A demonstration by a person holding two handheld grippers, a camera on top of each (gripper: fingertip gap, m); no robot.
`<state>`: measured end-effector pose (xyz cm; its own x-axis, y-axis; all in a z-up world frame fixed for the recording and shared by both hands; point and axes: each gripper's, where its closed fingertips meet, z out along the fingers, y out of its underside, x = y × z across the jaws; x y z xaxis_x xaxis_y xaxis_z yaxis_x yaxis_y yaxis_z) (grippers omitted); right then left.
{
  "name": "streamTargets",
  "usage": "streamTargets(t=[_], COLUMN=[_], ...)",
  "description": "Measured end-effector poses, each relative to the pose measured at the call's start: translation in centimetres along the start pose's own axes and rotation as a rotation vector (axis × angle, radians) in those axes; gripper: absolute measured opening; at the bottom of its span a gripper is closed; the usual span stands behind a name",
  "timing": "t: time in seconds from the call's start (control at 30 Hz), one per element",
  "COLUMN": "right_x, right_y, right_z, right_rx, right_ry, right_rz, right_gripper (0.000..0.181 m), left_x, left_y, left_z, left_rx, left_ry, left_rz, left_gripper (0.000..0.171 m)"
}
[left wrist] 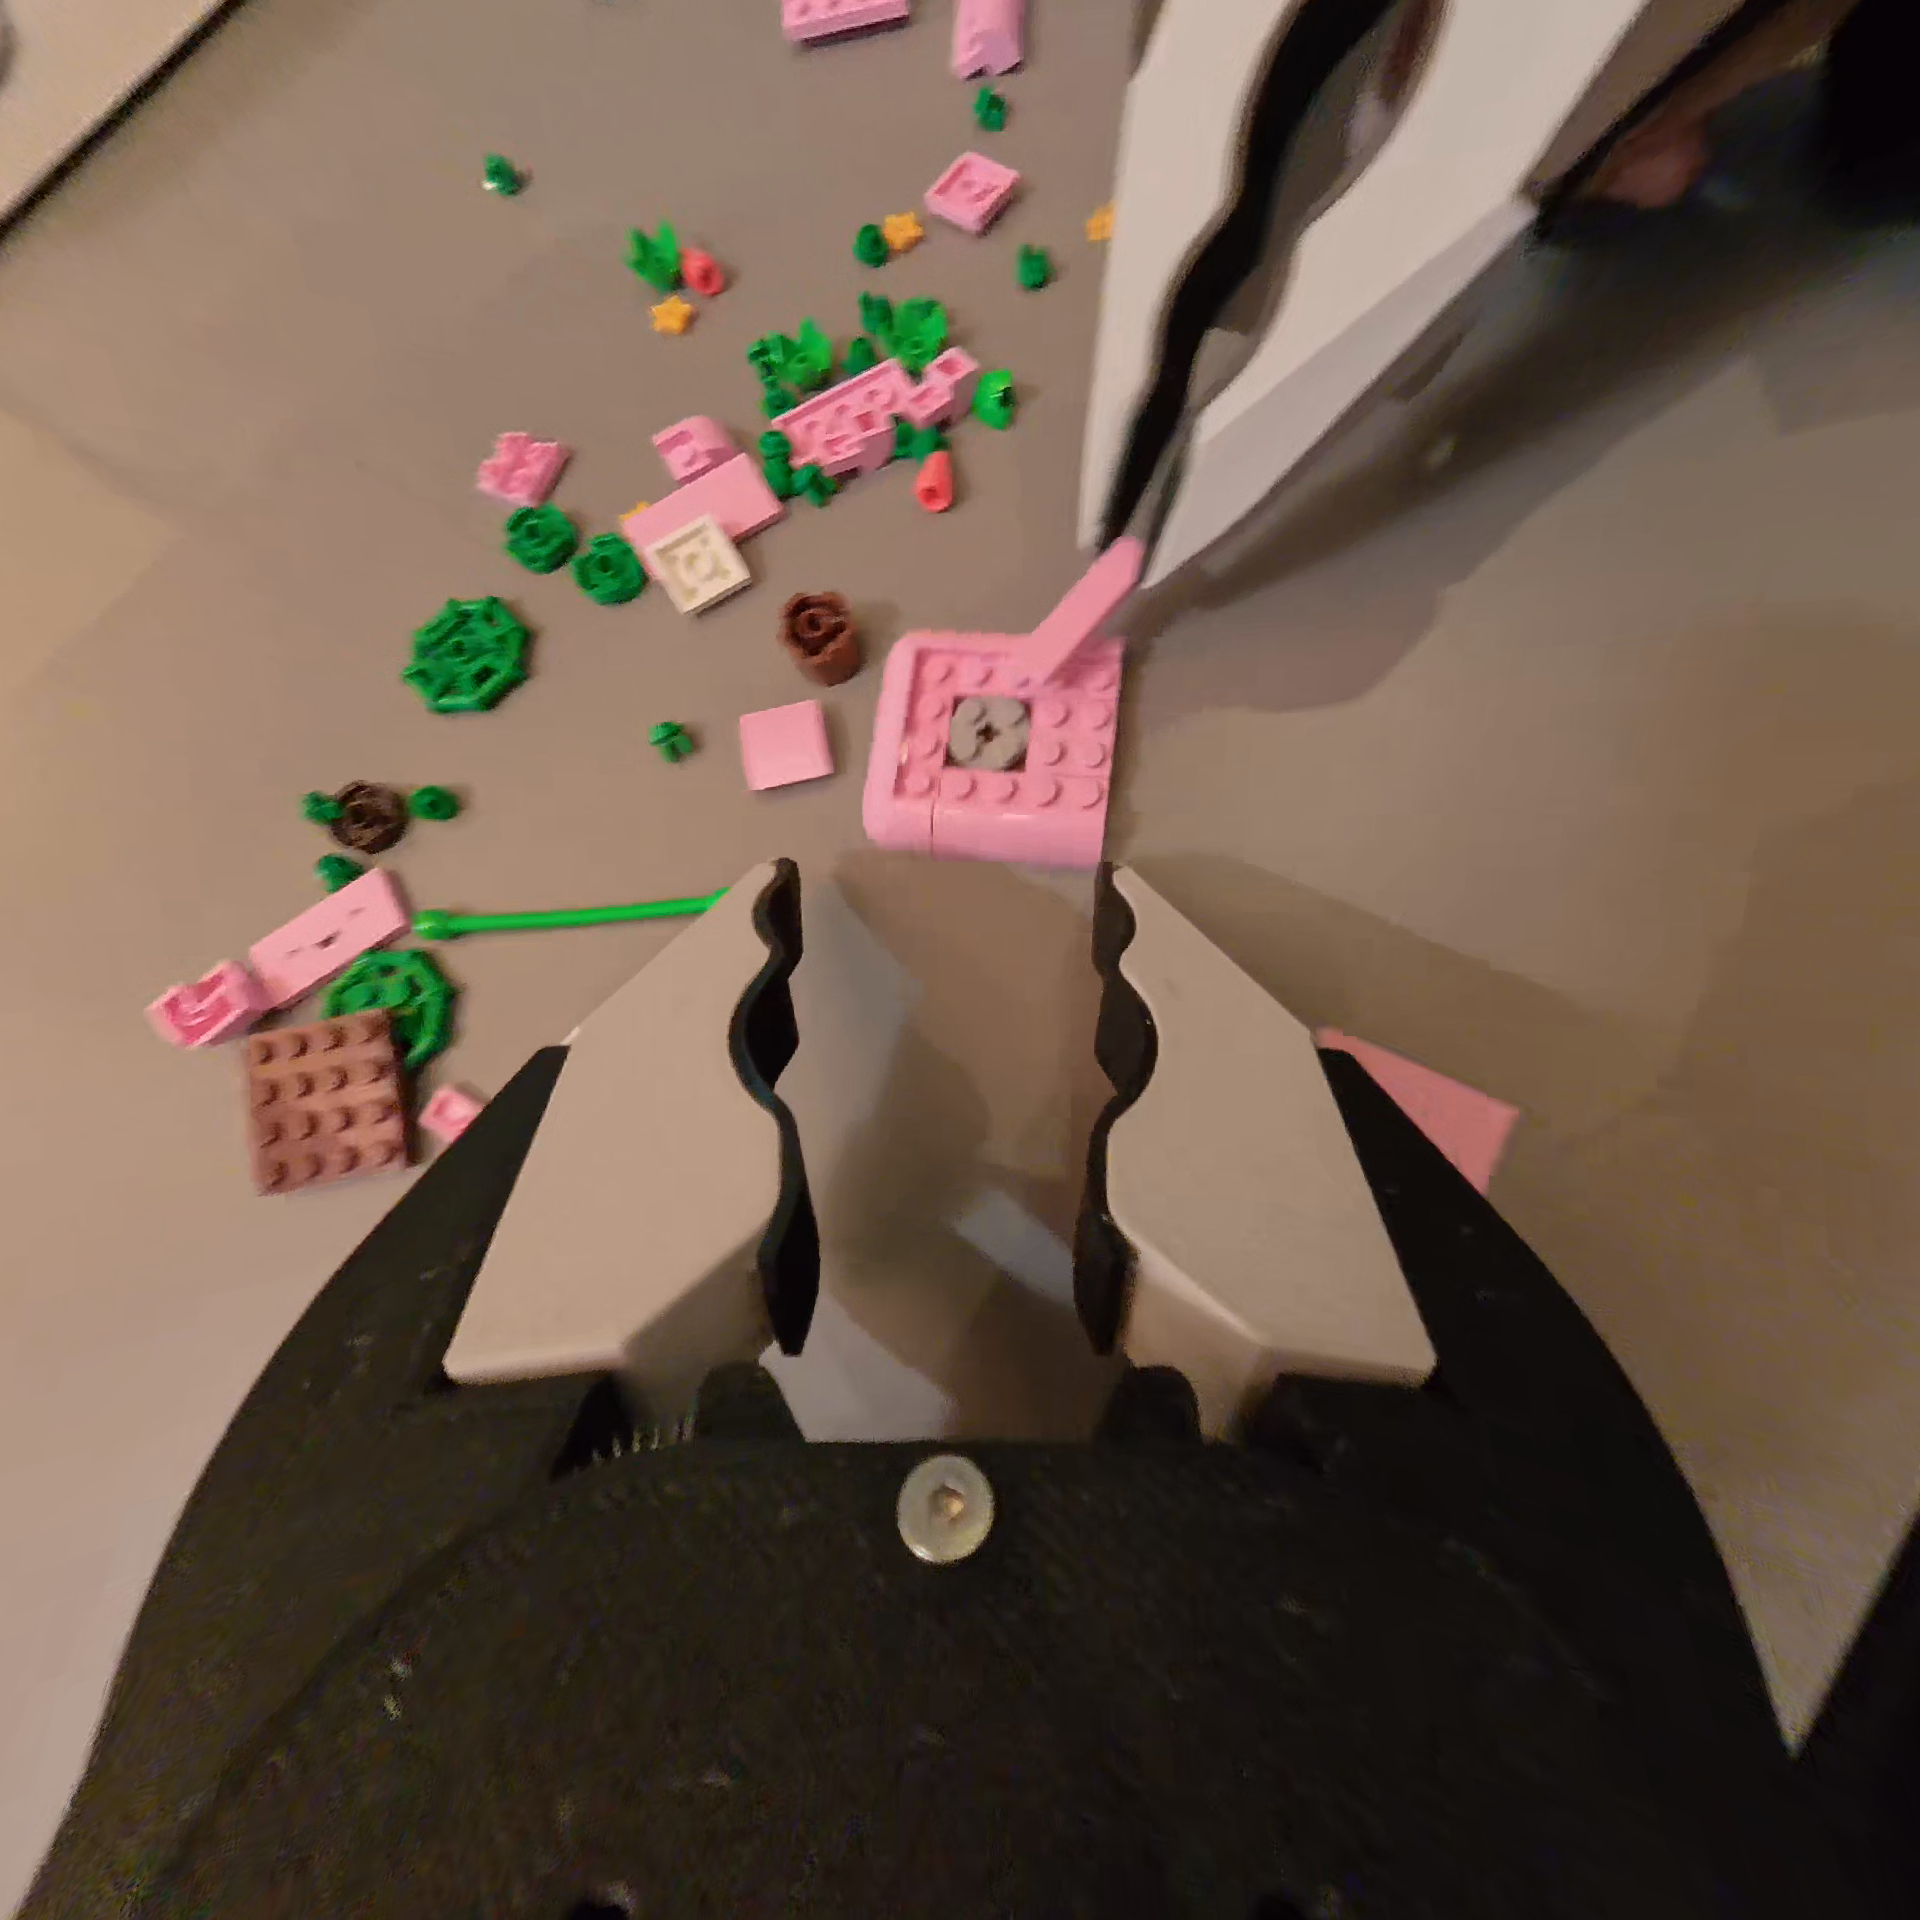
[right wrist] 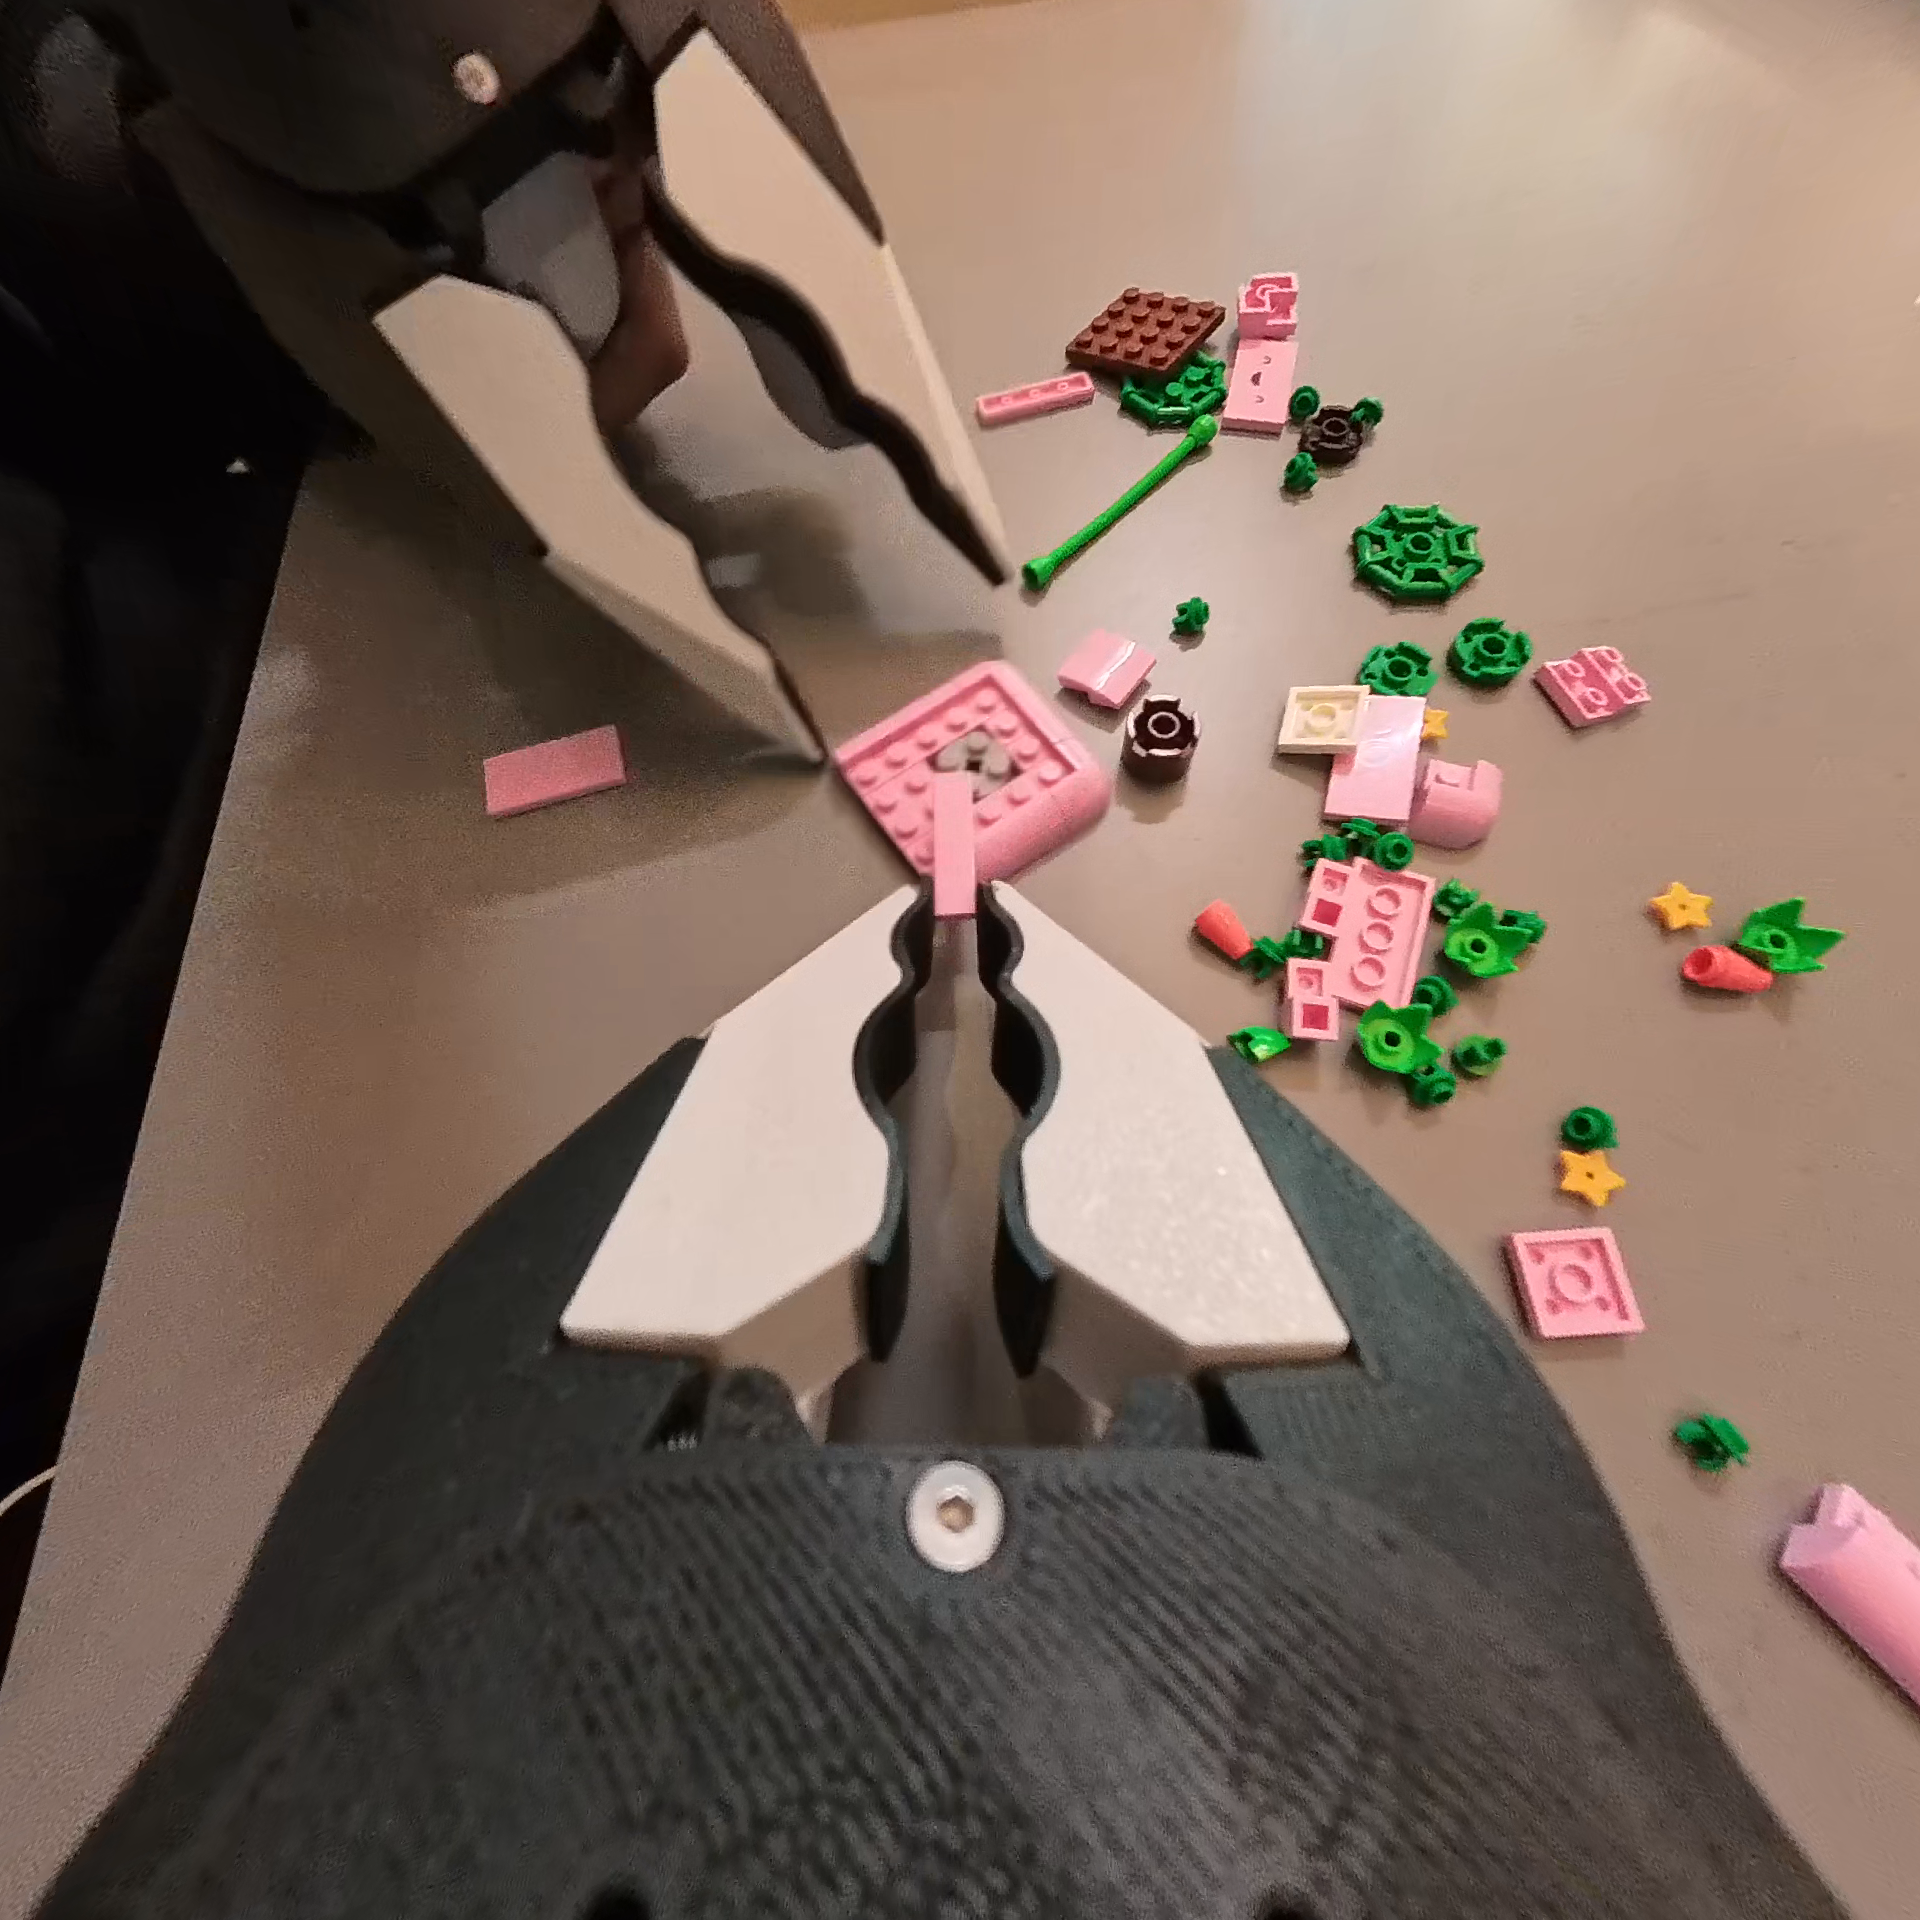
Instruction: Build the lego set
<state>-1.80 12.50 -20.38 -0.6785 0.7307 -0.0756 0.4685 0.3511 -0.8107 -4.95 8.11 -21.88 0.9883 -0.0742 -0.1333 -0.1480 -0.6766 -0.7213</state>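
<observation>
Pinching a thin pink tile point(right wrist: 954, 862), the right gripper point(right wrist: 953, 902) tips it onto the square pink base point(right wrist: 1023, 821) on the table point(right wrist: 416, 987). Farther off, the left gripper point(right wrist: 914, 665) hangs open, empty.

The desk point(right wrist: 1558, 156) was plain grey-brown. The square studded base point(right wrist: 971, 774) was pink with a grey centre piece point(right wrist: 971, 761); the thin tile point(right wrist: 954, 868) in the right tongs point(right wrist: 954, 904) was pink too. Both tongs, the left tongs point(left wrist: 945, 883) included, had pale grey fingers with wavy black pads. A brown studded plate point(right wrist: 1146, 327), green web-patterned discs point(right wrist: 1416, 551), yellow stars point(right wrist: 1680, 906) and a white tile point(right wrist: 1323, 719) lay scattered.
</observation>
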Motion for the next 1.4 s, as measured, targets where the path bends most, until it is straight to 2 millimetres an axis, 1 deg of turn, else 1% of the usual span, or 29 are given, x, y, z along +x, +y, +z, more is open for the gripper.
streamTargets(t=[0.03, 0.07, 0.13, 0.2, 0.3, 0.37, 0.47, 0.67, 0.7, 0.73, 0.8, 0.87, 0.93, 0.97, 1.03, 1.07, 1.17, 1.27, 1.4], right_x=[0.0, 0.0, 0.1, 0.1, 0.1, 0.1, 0.3, 0.2, 0.1, 0.0, -0.1, 0.0, 0.1, 0.1, 0.1, 0.1, 0.1, 0.0, -0.3], right_y=[0.0, 0.0, 0.0, 0.0, 0.1, 0.1, 0.0, -0.1, -0.1, -0.1, 0.0, 0.0, 0.0, 0.0, 0.0, 0.0, 0.1, 0.1, 0.1], right_z=[0.0, 0.0, 0.0, 0.0, 0.0, 0.0, -0.1, -0.2, -0.1, -0.1, 0.0, 0.0, 0.0, -0.1, -0.1, 0.0, 0.0, 0.1, 0.1], right_rx=[0.001, 0.002, 0.004, 0.004, -0.003, -0.005, 0.002, 0.004, 0.003, 0.002, -0.002, -0.001, 0.000, 0.000, 0.000, -0.001, -0.008, -0.011, -0.014], right_ry=[0.000, 0.000, 0.000, 0.001, 0.007, 0.012, 0.019, 0.020, 0.018, 0.017, 0.013, 0.014, 0.014, 0.014, 0.013, 0.014, 0.014, 0.011, 0.007], right_rz=[0.001, 0.002, 0.006, 0.005, -0.001, -0.003, 0.002, -0.008, -0.011, -0.013, -0.014, -0.012, -0.007, -0.004, -0.003, -0.003, -0.006, -0.009, -0.020], right_gripper=[0.006, 0.006, 0.006, 0.006, 0.006, 0.006, 0.006, 0.006, 0.006, 0.006, 0.007, 0.006, 0.006, 0.006, 0.006, 0.006, 0.007, 0.007, 0.007], left_x=[-0.7, -0.7, 0.2, 0.4, -0.2, 0.1, 0.3, 0.9, 1.0, 1.4, 1.2, 1.5, 2.2, 2.1, 1.3, 0.6, -2.6, -6.3, -9.4], left_y=[0.2, 0.2, -0.2, -0.8, -0.7, -0.9, -0.9, -0.7, -0.9, -1.0, -0.6, -0.4, -0.4, -0.7, -1.4, -1.7, -2.8, -3.4, -4.5], left_z=[-0.1, -0.3, -0.6, -0.5, 0.6, 1.0, 1.2, 0.8, 0.6, 0.3, 0.5, 0.4, -0.1, -0.3, -0.6, -0.8, -0.8, 0.1, 2.4], left_rx=[0.002, 0.010, 0.041, 0.076, 0.035, 0.030, 0.020, 0.039, 0.051, 0.068, 0.043, 0.044, 0.059, 0.077, 0.109, 0.122, 0.144, 0.118, 0.072], left_ry=[-0.007, 0.018, 0.118, 0.153, 0.140, 0.183, 0.217, 0.223, 0.226, 0.250, 0.220, 0.220, 0.271, 0.280, 0.272, 0.255, 0.161, 0.064, 0.082], left_rz=[-0.002, -0.003, 0.004, 0.053, 0.148, 0.165, 0.159, 0.207, 0.209, 0.209, 0.226, 0.252, 0.259, 0.249, 0.214, 0.193, 0.143, 0.148, 0.140], left_gripper=[0.054, 0.053, 0.059, 0.065, 0.066, 0.065, 0.046, 0.042, 0.033, 0.000, 0.000, 0.001, 0.016, 0.017, 0.020, 0.024, 0.034, 0.049, 0.063])
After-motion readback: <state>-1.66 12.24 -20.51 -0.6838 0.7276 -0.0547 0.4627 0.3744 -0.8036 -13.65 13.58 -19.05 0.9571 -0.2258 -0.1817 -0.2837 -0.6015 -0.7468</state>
